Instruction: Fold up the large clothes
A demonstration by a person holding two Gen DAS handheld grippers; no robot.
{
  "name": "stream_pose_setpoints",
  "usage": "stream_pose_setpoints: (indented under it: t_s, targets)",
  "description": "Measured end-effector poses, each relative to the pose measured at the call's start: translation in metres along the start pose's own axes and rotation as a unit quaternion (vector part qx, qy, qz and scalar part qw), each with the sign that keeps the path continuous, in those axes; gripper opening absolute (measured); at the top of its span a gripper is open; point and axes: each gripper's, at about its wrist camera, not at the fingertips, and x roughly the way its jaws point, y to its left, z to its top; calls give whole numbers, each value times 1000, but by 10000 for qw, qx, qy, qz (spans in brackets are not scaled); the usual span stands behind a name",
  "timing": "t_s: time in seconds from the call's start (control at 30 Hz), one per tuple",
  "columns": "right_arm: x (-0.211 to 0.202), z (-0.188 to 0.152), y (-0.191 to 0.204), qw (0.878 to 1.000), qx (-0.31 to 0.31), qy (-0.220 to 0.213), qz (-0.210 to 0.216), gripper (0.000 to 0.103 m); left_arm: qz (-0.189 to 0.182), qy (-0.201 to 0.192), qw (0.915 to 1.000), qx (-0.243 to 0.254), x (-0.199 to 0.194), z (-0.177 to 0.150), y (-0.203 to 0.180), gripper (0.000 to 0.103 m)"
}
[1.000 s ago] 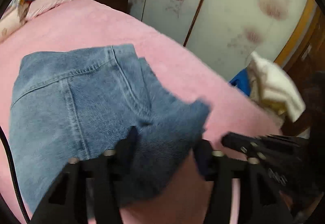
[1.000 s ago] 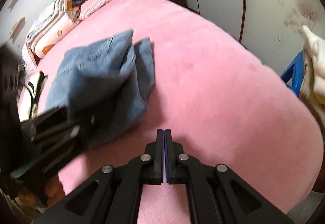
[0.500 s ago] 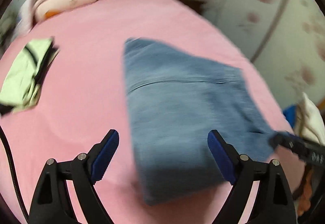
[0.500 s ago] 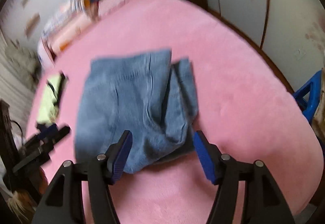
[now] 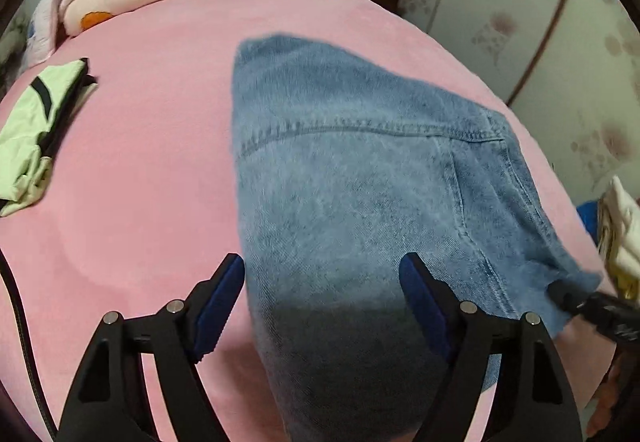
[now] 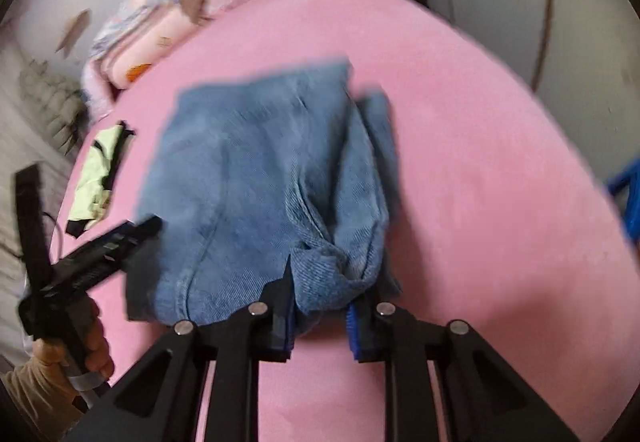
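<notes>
Folded blue jeans [image 5: 360, 201] lie on the pink bed [image 5: 160, 121]. The left tongs [image 5: 322, 294] stand wide over the garment's near left edge, their jaws just narrowing a little, pads gripping nothing. The right tongs [image 6: 320, 306] have just been closing and pinch a bunched corner of the denim between their blue pads [image 6: 352, 326]. A light green garment [image 5: 32, 145] lies well apart to the left.
</notes>
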Motion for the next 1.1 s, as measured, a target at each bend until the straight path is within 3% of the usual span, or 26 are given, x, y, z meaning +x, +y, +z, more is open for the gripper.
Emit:
stream_pose_setpoints:
  t_s: [0.2,0.37,0.5,0.7,0.87,0.9,0.93,0.97,1.0,1.1]
  targets:
    - [-1,-9,0,9998,156,-157,-18,20,0,-96,9999,-42,5,-4,6,79]
    - [-35,7,23,9973,-204,-375,-594,44,61,26,9999,134,-11,11,10,79]
    - [-58,37,41,9934,-533,-789,-647,56,-58,-171,9998,93,-27,33,19,79]
    - [-11,100,50,9942,-581,-698,-578,57,-23,-139,9999,-72,-6,71,39,79]
    - [42,133,40,9983,-291,-222,-451,57,-200,170,9988,-403,29,91,53,79]
    - [51,137,37,9986,-270,-135,-424,56,-298,197,9982,-475,33,92,55,79]
    - [58,139,35,9989,-273,-96,-369,43,-363,204,9977,-537,37,94,57,79]
    - [60,141,34,9984,-321,-105,-450,18,-387,215,9974,-567,40,96,58,77]
    - [60,144,32,9979,-394,-106,-505,9,-422,216,9973,-568,42,97,58,69]
    - [58,149,28,9970,-626,-181,-406,8,-391,197,9978,-489,47,99,57,68]
